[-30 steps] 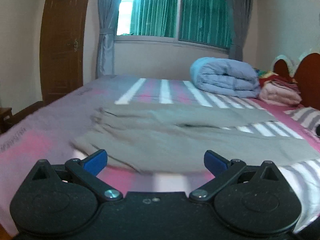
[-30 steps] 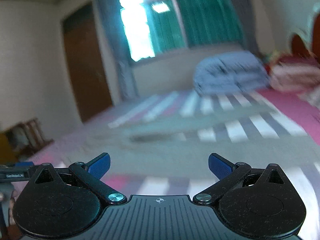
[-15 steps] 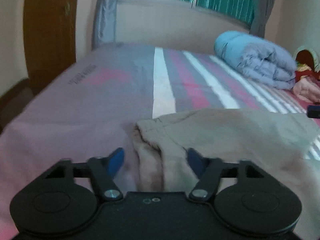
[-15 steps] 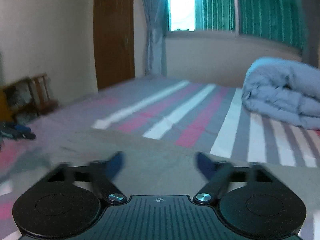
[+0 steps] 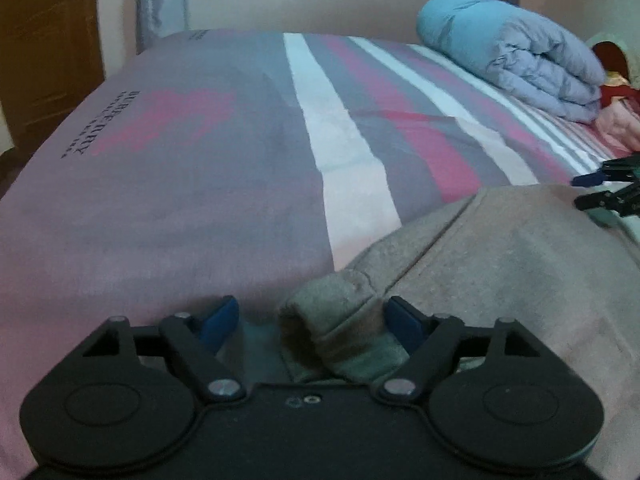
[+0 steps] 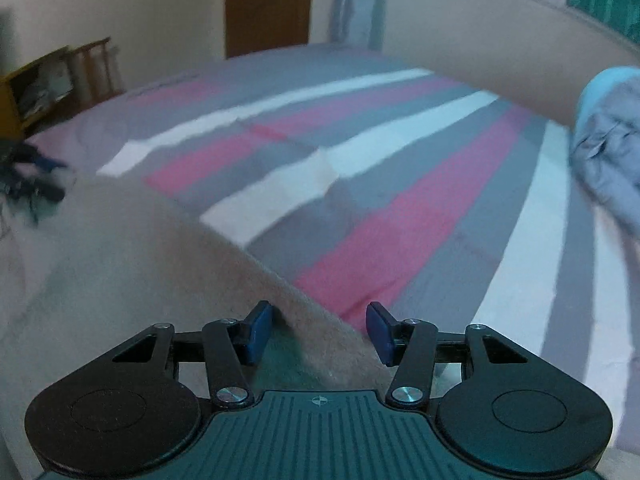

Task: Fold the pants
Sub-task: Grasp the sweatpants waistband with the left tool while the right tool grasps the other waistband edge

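Striped pink, grey and white bedding (image 5: 340,128) covers the bed, with "BURBERRY" printed in dark letters near its left edge; a rolled blue quilt (image 5: 516,48) lies by the far wall. The grey-brown pants (image 5: 500,248) lie on the near part of the sheet. A second ago both cameras looked across the room at the window; now both tilt down at the cloth. The left gripper (image 5: 314,320) is opening, a bunched end of the pants between its jaws, unpressed. The right gripper (image 6: 320,330) is closing astride the pants' edge (image 6: 320,320), its pads not yet pressing.
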A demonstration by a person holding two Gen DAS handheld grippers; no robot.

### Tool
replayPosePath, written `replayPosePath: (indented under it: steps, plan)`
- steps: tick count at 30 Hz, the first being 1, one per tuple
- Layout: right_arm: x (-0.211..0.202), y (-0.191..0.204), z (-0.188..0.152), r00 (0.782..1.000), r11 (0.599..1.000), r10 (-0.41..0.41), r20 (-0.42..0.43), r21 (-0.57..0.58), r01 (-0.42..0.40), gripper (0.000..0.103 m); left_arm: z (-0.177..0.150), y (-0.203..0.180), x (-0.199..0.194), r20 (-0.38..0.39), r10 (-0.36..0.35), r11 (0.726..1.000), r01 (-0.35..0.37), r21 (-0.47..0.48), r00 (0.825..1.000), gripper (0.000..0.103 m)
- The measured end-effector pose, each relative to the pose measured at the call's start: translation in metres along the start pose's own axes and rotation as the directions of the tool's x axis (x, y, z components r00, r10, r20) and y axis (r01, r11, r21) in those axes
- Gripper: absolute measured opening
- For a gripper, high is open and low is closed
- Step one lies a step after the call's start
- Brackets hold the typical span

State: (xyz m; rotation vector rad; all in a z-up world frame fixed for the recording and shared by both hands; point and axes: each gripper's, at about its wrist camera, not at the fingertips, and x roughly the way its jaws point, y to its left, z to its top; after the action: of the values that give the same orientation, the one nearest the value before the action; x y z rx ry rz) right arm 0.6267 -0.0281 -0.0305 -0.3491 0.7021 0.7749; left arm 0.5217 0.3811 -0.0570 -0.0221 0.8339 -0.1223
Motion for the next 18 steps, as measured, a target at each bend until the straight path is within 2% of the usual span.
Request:
replayPosePath:
  steps: [4, 5, 6, 7, 8, 9, 11, 12, 15, 18]
  plan:
    - [0.002, -0.010, -0.005, 0.998, 0.997, 0.066, -0.009, -0.026, -0.066, 0.062, 0.003, 0.015, 0.011, 0.011, -0.074, 0.996, 0.075, -0.058, 0.997, 0.073]
    - [0.007, -0.013, -0.006, 0.997, 0.997, 0.071, -0.023, -0.028, -0.072, 0.062, 0.004, 0.016, 0.014, 0.016, -0.087, 0.994, 0.088, -0.071, 0.996, 0.067]
    - [0.011, -0.011, -0.003, 0.997, 0.997, 0.071, -0.035, -0.028, -0.072, 0.062, 0.005, 0.014, 0.018, 0.021, -0.094, 0.994, 0.095, -0.055, 0.995, 0.055]
    - [0.014, -0.008, -0.001, 0.997, 0.997, 0.070, -0.038, -0.028, -0.071, 0.062, 0.006, 0.007, 0.020, 0.025, -0.111, 0.994, 0.112, -0.019, 0.993, 0.031]
    - [0.015, -0.007, -0.001, 0.997, 0.997, 0.068, -0.036, -0.026, -0.069, 0.055, 0.007, 0.002, 0.019, 0.034, -0.088, 0.996, 0.088, 0.005, 0.996, 0.024]
    - [0.013, -0.006, -0.002, 0.996, 0.996, 0.081, -0.039, -0.025, -0.082, 0.037, 0.008, -0.006, 0.017, 0.050, -0.059, 0.997, 0.057, 0.042, 0.997, 0.022]
    - [0.007, -0.002, -0.001, 0.996, 0.997, 0.068, -0.050, -0.029, -0.069, 0.010, 0.008, -0.017, 0.008, 0.102, -0.030, 0.995, 0.020, 0.098, 0.994, 0.011]
    - [0.002, 0.001, 0.000, 0.997, 0.998, 0.052, -0.053, -0.034, -0.053, 0.006, 0.007, -0.021, 0.000, 0.133, -0.027, 0.993, 0.011, 0.115, 0.991, 0.011]
    - [-0.032, 0.020, 0.002, 1.000, 0.998, 0.002, 0.003, -0.070, -0.002, 0.005, 0.002, -0.026, -0.035, 0.195, -0.024, 0.989, -0.005, 0.147, 0.981, 0.011]
    - [-0.086, 0.048, 0.002, 0.998, 0.994, -0.017, 0.066, -0.107, 0.024, 0.005, -0.007, -0.030, -0.082, 0.271, -0.053, 0.987, 0.009, 0.161, 0.961, 0.011]
